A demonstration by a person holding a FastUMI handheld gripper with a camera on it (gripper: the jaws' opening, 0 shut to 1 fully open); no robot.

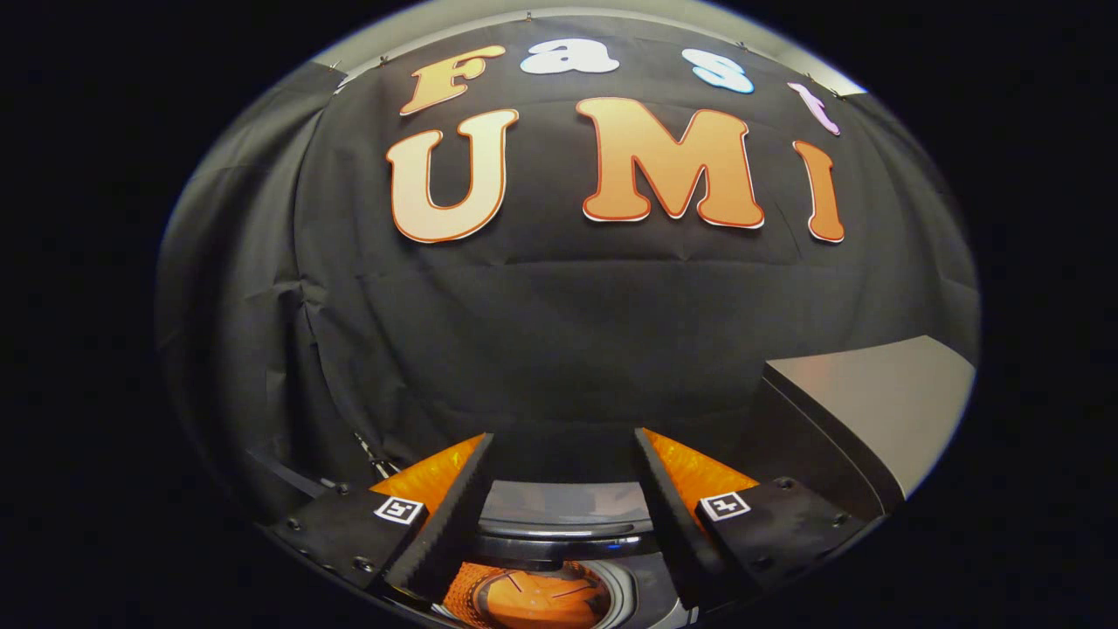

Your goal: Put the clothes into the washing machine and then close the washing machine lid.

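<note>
Item: hand-held gripper (563,437). Two fingers (454,515) spread wide apart, with nothing between them; jaws stand open. Each finger carries a ribbed inner pad and a small square marker tag on its base block. Gripper hangs above the washing machine and points toward the booth wall.

Item: washing machine (559,546). Lies below the gripper, seen in the gap between the two fingers at their lower ends. Dark top panel with a curved rim; a pale strip of the top surface shows just beyond the rim, toward the wall.

Item: drum opening (533,598). Round, set in the washing machine top, directly beneath the gripper and nearer the left finger than the right. Interior looks orange; whether that is clothing or the drum's own lining cannot be told.

Item: lid (873,411). Grey slab with a dark underside edge, standing tilted on the right side of the washing machine, beside and above the right finger. It does not cover the drum opening. Apart from the gripper; no contact with either finger.

Item: booth wall (559,332). Black cloth, creased, hanging behind the washing machine and beyond the fingertips. A thin rod or cable (371,454) shows against it, to the left of the washing machine, just beyond the left finger.
</note>
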